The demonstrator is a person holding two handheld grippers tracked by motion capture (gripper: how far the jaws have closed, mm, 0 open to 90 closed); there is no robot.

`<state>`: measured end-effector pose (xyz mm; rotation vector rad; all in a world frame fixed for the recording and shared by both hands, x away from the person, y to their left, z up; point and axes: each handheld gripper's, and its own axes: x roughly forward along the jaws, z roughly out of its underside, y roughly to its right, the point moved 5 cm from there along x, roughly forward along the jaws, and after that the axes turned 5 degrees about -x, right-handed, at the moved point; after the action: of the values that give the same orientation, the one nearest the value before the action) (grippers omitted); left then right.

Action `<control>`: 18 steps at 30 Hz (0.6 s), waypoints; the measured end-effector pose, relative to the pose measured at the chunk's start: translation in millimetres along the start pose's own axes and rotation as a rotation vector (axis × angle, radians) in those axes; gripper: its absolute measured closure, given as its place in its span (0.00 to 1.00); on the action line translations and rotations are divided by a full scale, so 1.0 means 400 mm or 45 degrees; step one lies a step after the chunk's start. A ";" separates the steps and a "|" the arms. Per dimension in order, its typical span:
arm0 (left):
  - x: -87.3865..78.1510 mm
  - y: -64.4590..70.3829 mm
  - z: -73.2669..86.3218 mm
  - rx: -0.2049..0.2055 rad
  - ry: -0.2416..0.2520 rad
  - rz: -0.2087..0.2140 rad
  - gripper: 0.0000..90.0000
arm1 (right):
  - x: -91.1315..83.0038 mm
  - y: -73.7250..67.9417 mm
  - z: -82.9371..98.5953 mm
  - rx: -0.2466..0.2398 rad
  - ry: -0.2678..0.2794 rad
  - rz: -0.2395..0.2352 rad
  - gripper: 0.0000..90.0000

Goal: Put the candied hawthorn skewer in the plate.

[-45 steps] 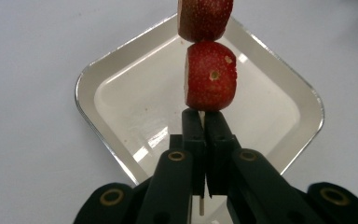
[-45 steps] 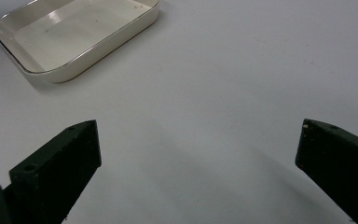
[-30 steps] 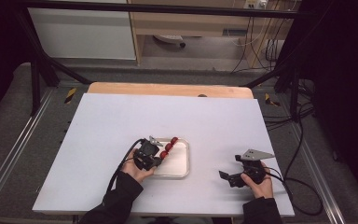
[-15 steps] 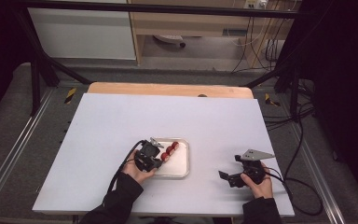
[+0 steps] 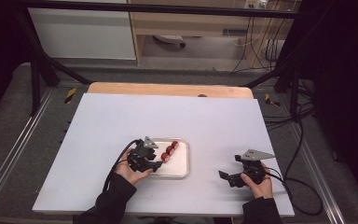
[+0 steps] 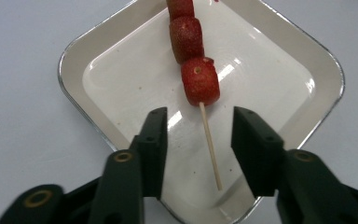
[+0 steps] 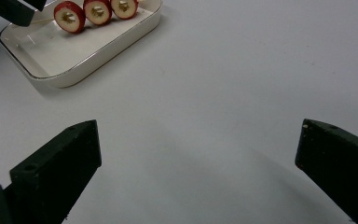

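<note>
Red fruit on a skewer (image 6: 193, 70) now lies in the white tray (image 6: 98, 51), lowered from above it a second ago. The left gripper (image 6: 198, 140) has its jaws parted around the bare stick, gripping nothing: the placing looks done. The right gripper (image 7: 198, 172) rests wide open and empty on the counter (image 5: 102, 121).

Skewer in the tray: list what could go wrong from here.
1. The left gripper is open, with its fingers either side of the thin stick of the skewer; pulling back carelessly might snag the stick and drag it.
2. The skewer lies loose in the tray, so its round red pieces could let it roll if the tray is nudged.
</note>
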<state>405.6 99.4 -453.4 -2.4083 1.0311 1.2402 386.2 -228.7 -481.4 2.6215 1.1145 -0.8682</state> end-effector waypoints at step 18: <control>-0.124 -0.109 0.119 0.017 0.187 -0.029 0.09 | -0.002 0.000 -0.001 0.010 0.006 -0.004 0.01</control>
<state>387.2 178.4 -447.8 -2.5248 1.0441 1.0590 386.0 -229.1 -480.4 2.6302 1.1187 -0.8697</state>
